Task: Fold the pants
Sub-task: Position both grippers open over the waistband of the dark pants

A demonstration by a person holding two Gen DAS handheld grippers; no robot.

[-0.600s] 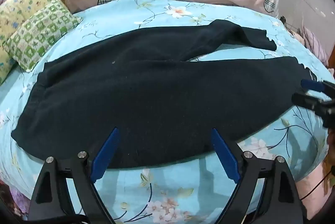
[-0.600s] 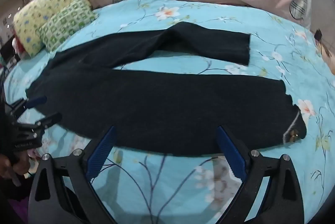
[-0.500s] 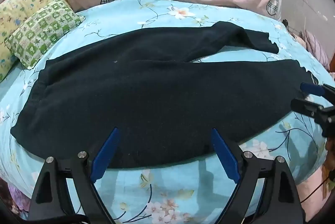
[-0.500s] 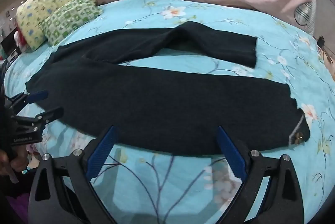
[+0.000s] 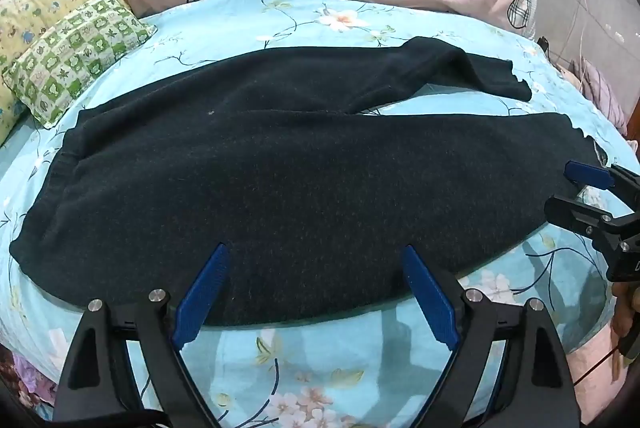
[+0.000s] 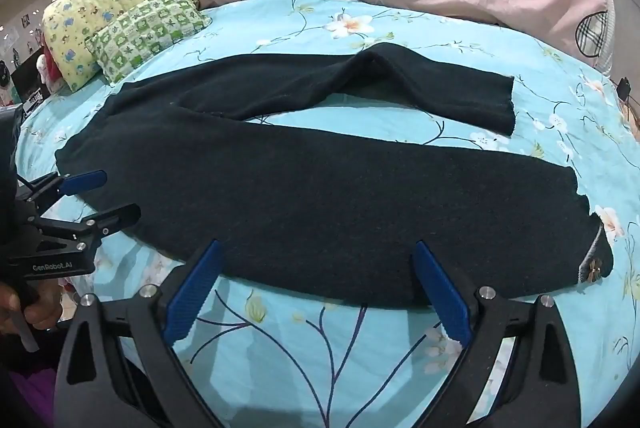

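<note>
Pants (image 5: 304, 184) flat on bed (image 5: 320, 360); our left gripper (image 5: 316, 292) and right gripper (image 6: 316, 288) gape wide, empty. Risk: we pinch sheet too.

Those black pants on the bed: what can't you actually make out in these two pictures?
- Near edge of the pants: left wrist view, partly behind the left gripper.
- Small trim at the leg end: right wrist view, too small to identify.
- Right gripper: left wrist view, cut off by the edge.
</note>
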